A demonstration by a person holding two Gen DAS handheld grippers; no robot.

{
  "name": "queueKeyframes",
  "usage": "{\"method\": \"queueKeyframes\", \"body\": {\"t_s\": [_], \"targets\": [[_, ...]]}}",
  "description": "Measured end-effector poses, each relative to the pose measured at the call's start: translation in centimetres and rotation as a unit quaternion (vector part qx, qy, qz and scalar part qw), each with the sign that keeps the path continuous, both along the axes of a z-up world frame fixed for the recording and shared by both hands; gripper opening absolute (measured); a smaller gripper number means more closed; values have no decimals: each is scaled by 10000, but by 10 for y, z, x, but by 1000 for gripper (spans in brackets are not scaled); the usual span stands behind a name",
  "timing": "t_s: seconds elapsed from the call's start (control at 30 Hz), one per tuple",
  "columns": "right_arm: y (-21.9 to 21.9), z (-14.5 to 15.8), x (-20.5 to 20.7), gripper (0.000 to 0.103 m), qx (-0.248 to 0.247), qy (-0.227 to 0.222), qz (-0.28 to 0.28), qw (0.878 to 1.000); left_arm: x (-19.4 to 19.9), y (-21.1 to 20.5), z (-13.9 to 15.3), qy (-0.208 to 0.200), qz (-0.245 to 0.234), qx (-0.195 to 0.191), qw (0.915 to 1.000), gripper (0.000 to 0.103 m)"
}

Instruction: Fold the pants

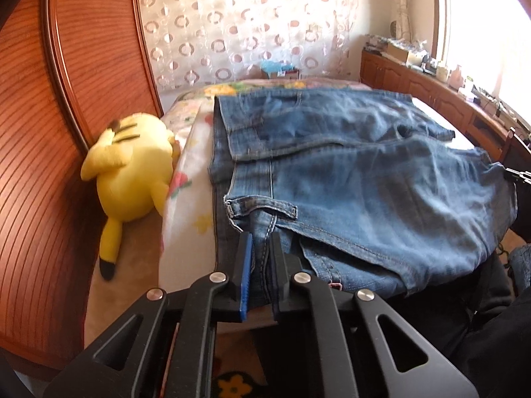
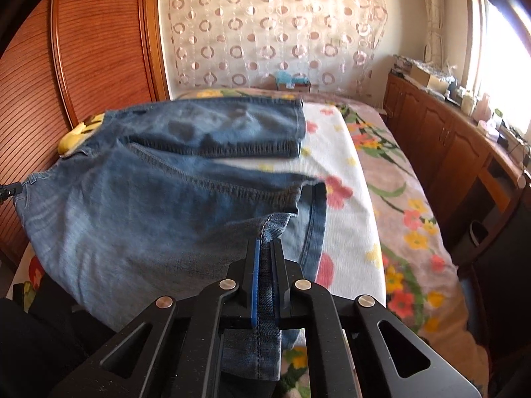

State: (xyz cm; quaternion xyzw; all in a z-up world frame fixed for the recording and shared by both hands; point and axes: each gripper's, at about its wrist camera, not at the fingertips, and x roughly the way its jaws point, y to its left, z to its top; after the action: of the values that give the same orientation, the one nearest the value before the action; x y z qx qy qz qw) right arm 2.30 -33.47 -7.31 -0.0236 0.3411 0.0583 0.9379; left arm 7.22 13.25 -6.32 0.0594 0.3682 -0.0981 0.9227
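Lying on the bed (image 2: 361,179), the jeans (image 1: 348,179) are found partly folded, with layers of denim stacked over the floral cover. The left hand-held gripper (image 1: 261,242) is seen pinching a seamed edge of the jeans near a belt loop (image 1: 262,206), its blue pads pressed against the cloth. The right hand-held gripper (image 2: 264,248) is likewise clamped on a stitched hem at the opposite side of the jeans, with denim caught between its pads and hanging below them. In the right wrist view, the near part of the jeans is seen raised off the cover, and a hemmed leg end (image 2: 239,132) lies flat further back. A yellow plush toy (image 1: 132,162) is noted beside the bed, against a wooden panel (image 1: 66,99). A wooden cabinet (image 2: 441,139) is recorded along the window side, well apart from the jeans.
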Motion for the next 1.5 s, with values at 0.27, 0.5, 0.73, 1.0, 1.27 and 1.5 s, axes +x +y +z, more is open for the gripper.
{"method": "queueKeyframes", "body": {"t_s": [0.27, 0.5, 0.73, 1.0, 1.27, 1.5], "targets": [[8, 34, 13, 5, -223, -479, 103, 9985, 29, -13, 31, -351, -135, 43, 9993, 10], [17, 59, 45, 5, -474, -836, 188, 9952, 65, -29, 48, -569, -196, 112, 9981, 10], [22, 29, 99, 5, -530, -469, 233, 9972, 107, -46, 35, -343, -195, -101, 9992, 10], [25, -45, 119, 5, -363, 272, 284, 9986, 103, -59, 10, -90, -198, -145, 9997, 12], [14, -31, 100, 19, 38, -39, 120, 9999, 86, -57, 23, -294, -63, -68, 9995, 48], [-3, -26, 65, 37, 243, -116, 82, 9996, 78, -49, 28, -283, -45, -62, 9996, 62]]}}
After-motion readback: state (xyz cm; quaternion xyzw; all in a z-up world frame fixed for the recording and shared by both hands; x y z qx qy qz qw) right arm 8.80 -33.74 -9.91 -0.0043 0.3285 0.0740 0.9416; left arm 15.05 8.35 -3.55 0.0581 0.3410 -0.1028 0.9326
